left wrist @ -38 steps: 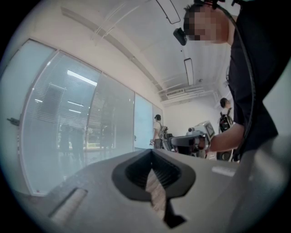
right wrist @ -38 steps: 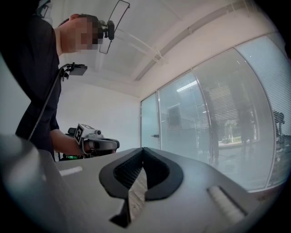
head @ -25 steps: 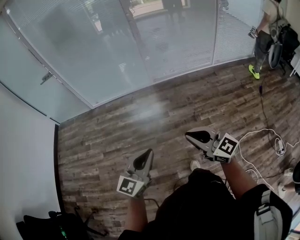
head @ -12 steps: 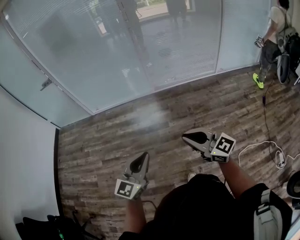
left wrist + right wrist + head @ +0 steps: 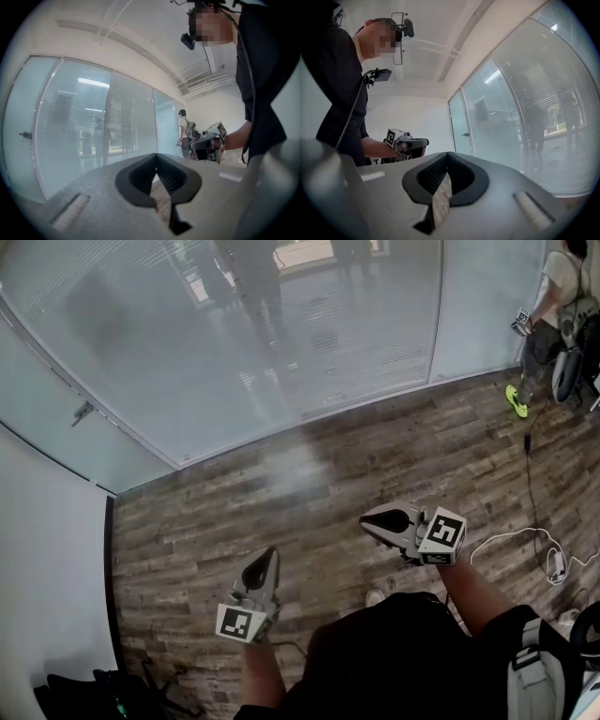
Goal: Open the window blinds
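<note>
Facing the window blinds (image 5: 309, 343) at twelve o'clock, you hold the left gripper (image 5: 268, 557) and right gripper (image 5: 369, 519) over the wooden floor (image 5: 187, 531), both with jaws together and empty.

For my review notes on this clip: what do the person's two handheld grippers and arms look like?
The left claw and right claw are both pale grey, tapering plastic wedges, with black ribbed pads lining the jaws. Each carries a white cube printed with black square markers at its rear. The person wears a black short-sleeved top, which leaves the forearms uncovered.
</note>
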A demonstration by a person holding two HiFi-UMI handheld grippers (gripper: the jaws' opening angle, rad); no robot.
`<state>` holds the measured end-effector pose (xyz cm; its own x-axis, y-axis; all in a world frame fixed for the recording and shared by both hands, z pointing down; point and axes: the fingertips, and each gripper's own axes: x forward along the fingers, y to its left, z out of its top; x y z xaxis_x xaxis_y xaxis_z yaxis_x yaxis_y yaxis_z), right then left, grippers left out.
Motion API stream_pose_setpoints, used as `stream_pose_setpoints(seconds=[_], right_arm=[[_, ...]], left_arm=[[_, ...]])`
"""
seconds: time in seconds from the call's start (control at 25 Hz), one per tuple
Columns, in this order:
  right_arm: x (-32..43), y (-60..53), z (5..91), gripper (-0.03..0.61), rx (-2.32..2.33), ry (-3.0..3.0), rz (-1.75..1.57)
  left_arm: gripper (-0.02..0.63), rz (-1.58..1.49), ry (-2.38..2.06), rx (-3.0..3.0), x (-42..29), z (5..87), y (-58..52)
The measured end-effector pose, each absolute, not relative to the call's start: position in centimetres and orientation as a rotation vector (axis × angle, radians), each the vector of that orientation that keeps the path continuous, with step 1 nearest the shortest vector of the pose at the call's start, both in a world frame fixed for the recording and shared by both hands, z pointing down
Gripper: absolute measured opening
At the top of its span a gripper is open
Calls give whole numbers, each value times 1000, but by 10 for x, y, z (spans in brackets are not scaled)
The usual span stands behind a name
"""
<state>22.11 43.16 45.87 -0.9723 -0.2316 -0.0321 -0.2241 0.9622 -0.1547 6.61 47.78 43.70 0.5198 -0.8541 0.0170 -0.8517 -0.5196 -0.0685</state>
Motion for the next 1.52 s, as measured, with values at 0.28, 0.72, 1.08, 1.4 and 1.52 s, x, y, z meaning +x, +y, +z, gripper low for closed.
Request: stream_pose_setpoints(seconds=[0.28,0.72,1.08,1.4,1.52], right_arm=[[227,426,466,6,-281,3088,-218],[239,426,457,6,-287,2884,-409],[246,433,457,6,-257,2825,-407],[247,423,455,6,-302,2840,-368],[248,417,452,6,-312,2839,-364]], left_arm=[[5,-71,1547,-2695,76,442,467],[5,-106,1511,-2695,87,442,474],[5,-145,1458,-2706,101,436,474],[5,-152,1397,-2728,115,437,464],[5,-149,1400,-2734,113,440,456]])
